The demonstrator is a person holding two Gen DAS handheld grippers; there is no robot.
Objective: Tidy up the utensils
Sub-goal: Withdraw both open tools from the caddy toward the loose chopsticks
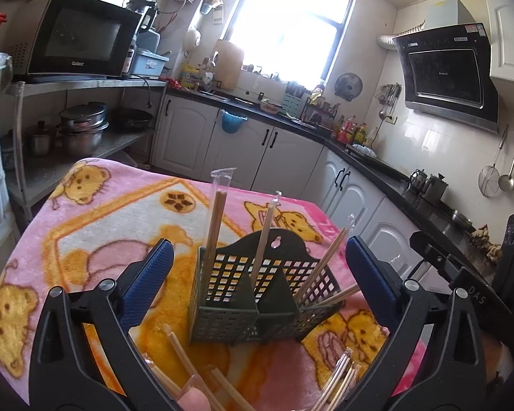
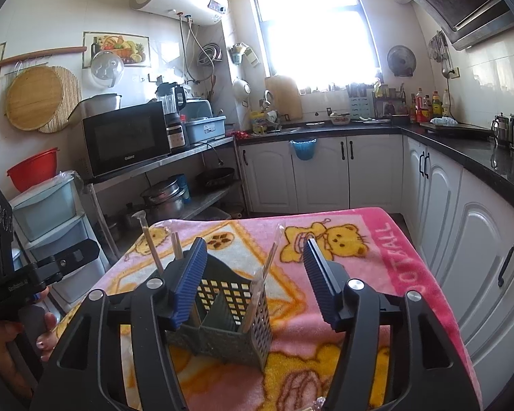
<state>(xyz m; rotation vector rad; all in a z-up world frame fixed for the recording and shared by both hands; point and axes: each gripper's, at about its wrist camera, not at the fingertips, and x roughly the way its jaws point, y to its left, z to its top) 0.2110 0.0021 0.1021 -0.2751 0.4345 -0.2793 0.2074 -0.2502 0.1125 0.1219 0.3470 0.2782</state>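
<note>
Left tool (image 1: 258, 267): spread wide, holds nothing.
Right tool (image 2: 255, 281): spread wide, holds nothing.
Caddy (image 1: 257, 294): upright on the blanket (image 1: 96, 226) over the bench, some chopsticks (image 1: 215, 219) inside, leaning.
Loose chopsticks (image 1: 339, 380): lie near the bench edge, just before the left tool.
Risk: the light caddy may tip on the soft blanket if a tool pushes it; thin wrapped sticks can slip or roll off the edge.

Chopsticks (image 1: 215, 219) stand in the caddy (image 1: 257, 294) on the blanket (image 1: 96, 239)
</note>
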